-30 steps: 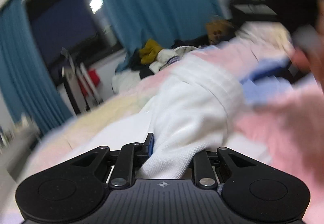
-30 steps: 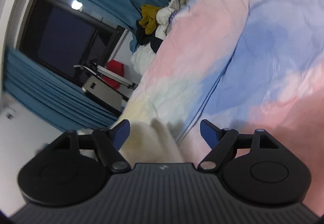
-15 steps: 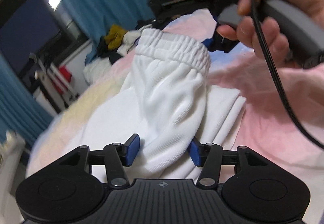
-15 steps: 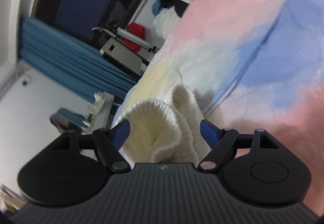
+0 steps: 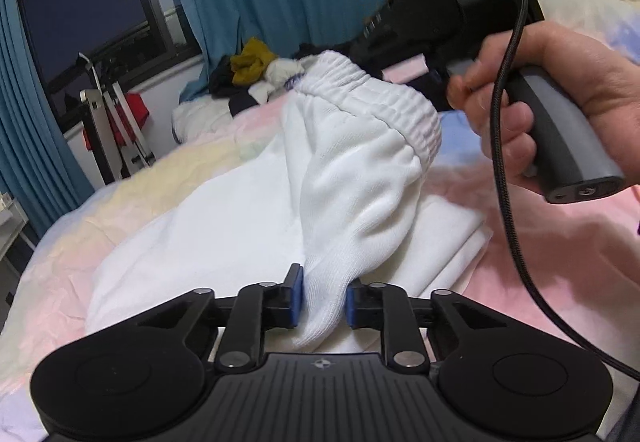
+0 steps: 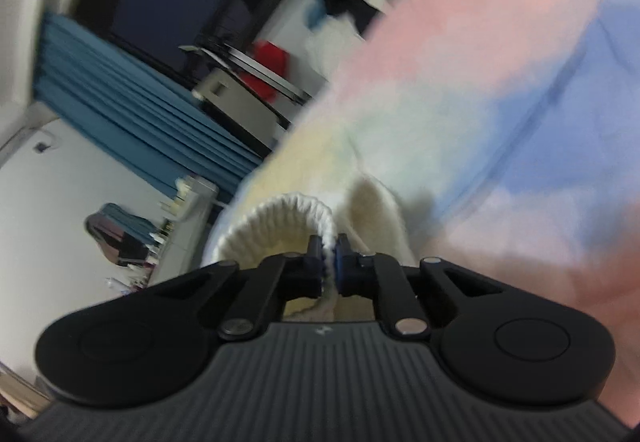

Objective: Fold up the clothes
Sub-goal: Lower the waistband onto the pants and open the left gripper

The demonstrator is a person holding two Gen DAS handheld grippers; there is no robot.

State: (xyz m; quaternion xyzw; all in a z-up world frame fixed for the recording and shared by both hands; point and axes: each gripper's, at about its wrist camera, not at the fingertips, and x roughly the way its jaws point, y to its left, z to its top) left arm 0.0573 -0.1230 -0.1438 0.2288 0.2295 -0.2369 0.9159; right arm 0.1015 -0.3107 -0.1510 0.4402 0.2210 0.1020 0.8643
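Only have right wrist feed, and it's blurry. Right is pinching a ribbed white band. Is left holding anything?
Observer: Yes. The left gripper is shut on a fold of the same white garment, low down near its base.
Operator: What's the band I'm holding?
Observer: The elastic waistband, lifted above the bed; the right gripper is pinching its far end.
Operator: Rest of the garment?
Observer: It lies flat on the pastel bedspread, spreading to the left of the raised part.
Operator: Anything nearby?
Observer: A pile of other clothes at the far end of the bed, apart from the garment.
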